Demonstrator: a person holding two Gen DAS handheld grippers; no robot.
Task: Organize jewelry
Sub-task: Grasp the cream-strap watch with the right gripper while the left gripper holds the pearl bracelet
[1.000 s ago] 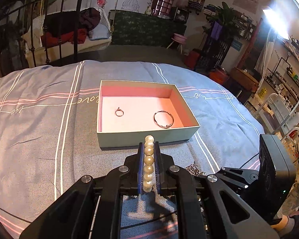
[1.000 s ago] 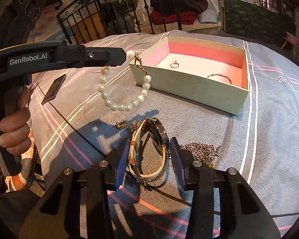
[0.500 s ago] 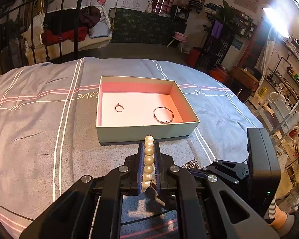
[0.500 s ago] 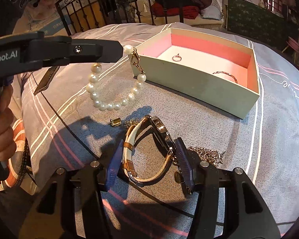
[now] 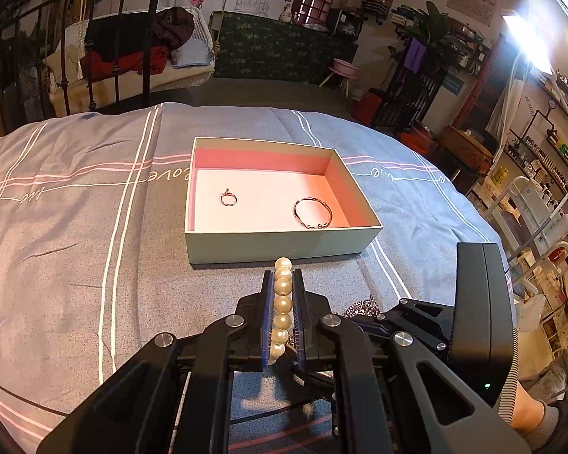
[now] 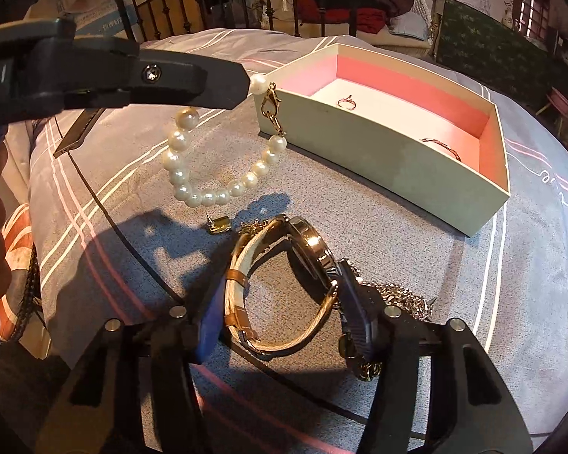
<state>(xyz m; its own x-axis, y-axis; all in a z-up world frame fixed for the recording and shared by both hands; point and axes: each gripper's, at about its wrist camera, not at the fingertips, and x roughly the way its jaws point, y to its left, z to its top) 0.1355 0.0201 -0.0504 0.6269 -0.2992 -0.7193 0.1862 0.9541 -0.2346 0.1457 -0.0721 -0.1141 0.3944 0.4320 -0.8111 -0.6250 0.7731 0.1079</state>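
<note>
I use the box as my marker. It sits on the gray bed cover. It is open on top and pink inside. A small ring and a thin bangle already lie on its floor.

My left gripper is pressed tight on the pearl bracelet. It holds it up just in front of the box's near wall. The rest of the pearls hang down in a loop, with the gold clasp right beside the box's corner.

My right gripper is lower, on the bed in front of the box. Its jaws have just been opening, and now they stand on both sides of the watch. I cannot tell if the pads press it yet, so I think it is not held.

What could go wrong? I think the hanging pearls could bump the box wall and push the box away if I go in too low. The clasp could catch on the rim. The watch is round and springy, so it could pop out sideways when I squeeze. The silver chain lies just beside the right finger, farther from the box than the watch, and could get pinched too. A little gold piece lies near the watch and could get knocked away.
</note>
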